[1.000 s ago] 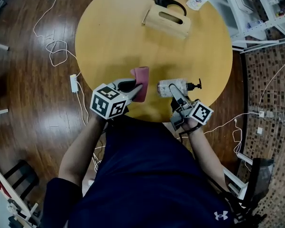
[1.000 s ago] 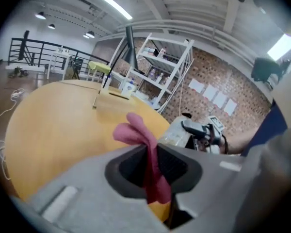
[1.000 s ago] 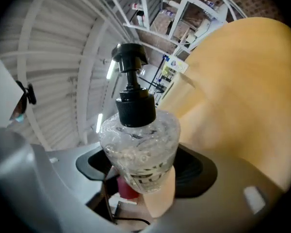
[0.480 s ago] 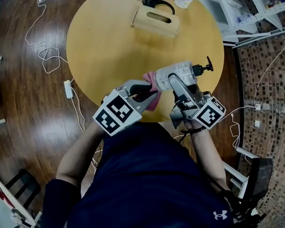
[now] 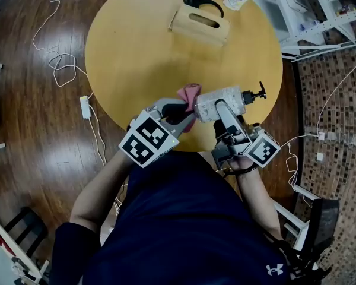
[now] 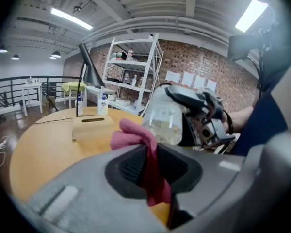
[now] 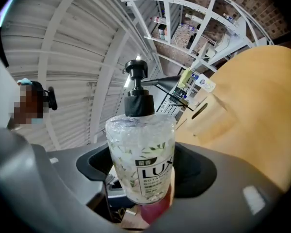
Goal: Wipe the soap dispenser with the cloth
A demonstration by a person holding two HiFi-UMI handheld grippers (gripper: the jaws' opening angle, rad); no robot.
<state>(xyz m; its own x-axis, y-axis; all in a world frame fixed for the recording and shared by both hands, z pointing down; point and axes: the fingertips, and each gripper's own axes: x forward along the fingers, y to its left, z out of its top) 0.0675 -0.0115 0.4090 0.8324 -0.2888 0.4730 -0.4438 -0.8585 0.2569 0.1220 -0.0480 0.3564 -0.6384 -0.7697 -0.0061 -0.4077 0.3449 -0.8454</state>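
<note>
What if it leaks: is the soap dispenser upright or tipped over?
Tipped: in the head view the soap dispenser lies sideways in the right gripper, its pump pointing right.

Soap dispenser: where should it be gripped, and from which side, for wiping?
Grip the soap dispenser by its clear body, from the side across its middle, as the right gripper does: straight walls fill the jaws, the thin pump would likely slip. That leaves the base free for the cloth.
</note>
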